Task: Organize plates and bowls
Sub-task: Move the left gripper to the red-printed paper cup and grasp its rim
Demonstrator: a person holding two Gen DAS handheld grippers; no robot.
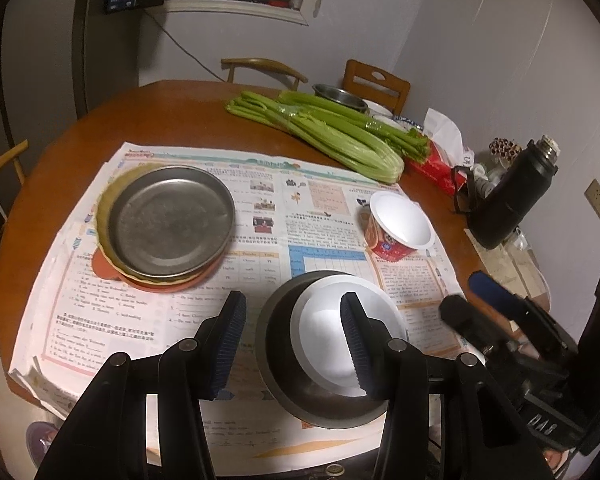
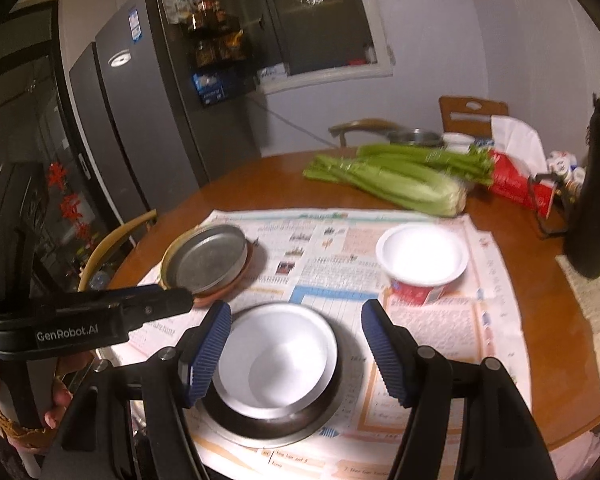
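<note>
A white bowl [image 1: 326,344] sits nested inside a dark metal bowl [image 1: 278,344] on the newspaper; both show in the right wrist view too, the white bowl [image 2: 276,360] and the metal bowl [image 2: 332,404]. My left gripper [image 1: 294,344] is open and empty, its right finger over the white bowl. My right gripper [image 2: 296,350] is open and empty, its fingers straddling the nested bowls from above. A metal plate [image 1: 170,220] tops a stack of plates [image 1: 156,280] at the left, also in the right wrist view [image 2: 208,260]. A white paper bowl with red sides [image 1: 398,222] [image 2: 422,260] stands apart.
Newspaper [image 1: 260,208] covers the round wooden table [image 1: 60,160]. Celery [image 1: 324,132], a metal pot [image 1: 340,98], a red tissue pack [image 1: 436,164] and a black flask [image 1: 512,196] stand at the far right. Chairs [image 1: 376,84] ring the table. A fridge [image 2: 140,100] stands left.
</note>
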